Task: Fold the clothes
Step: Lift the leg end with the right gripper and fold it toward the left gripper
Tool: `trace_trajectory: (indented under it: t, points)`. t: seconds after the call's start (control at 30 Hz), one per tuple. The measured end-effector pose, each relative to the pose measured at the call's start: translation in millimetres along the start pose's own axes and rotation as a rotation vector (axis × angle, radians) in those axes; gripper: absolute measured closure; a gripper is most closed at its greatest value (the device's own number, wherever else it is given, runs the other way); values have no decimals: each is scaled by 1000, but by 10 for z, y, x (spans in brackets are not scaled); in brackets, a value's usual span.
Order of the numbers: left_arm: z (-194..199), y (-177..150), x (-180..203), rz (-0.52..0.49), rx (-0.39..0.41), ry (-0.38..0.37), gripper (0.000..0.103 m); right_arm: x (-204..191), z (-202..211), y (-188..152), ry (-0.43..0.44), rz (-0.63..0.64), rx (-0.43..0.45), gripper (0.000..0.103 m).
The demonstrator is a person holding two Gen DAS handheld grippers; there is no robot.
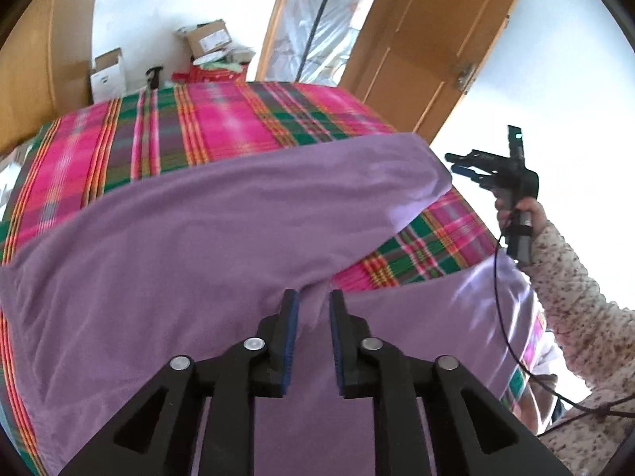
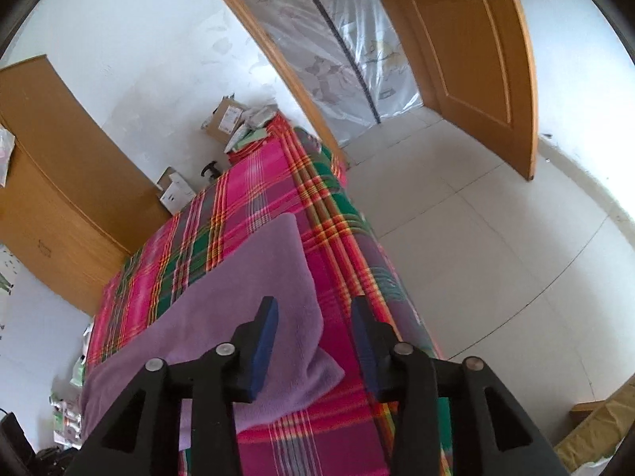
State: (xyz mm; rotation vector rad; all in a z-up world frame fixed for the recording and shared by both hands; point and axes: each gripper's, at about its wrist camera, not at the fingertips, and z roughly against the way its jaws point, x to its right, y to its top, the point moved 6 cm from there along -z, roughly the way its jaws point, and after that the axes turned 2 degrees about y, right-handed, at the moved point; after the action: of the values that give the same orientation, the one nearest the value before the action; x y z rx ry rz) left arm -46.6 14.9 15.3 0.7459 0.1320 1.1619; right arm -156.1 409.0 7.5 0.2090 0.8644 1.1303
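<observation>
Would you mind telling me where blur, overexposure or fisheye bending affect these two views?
Left wrist view: the purple garment and plaid bedspread are smeared by motion blur, and the wall at right is blown out white. Right wrist view: sharper, but the door and wardrobe bow strongly toward the edges.

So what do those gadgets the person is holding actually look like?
Each gripper, left and right, is a black plastic frame with round silver rivets and two flat jaws lined with blue pads. A thin black cable trails from the right one's handle. The person's sleeve is pale knit with dark speckles.
</observation>
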Motion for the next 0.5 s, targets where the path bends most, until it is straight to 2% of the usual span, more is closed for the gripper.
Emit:
trace_trajectory:
  t: [0.13, 0.23, 0.33, 0.5]
  points:
    - [-201, 116, 35, 7, -19, -14, 80, -94, -82, -23, 51, 20, -16, 64]
    - [-468, 179, 50, 11, -50, -4, 80, -160, -126, -53, 20, 59, -20, 65]
    - [-692, 222, 105, 4, -70, -10, 80, -207, -153, -69, -17, 79, -7, 98]
    - [-880, 212, 50, 60, -103, -25, 80, -478, -9, -84, 13, 170, 46, 98]
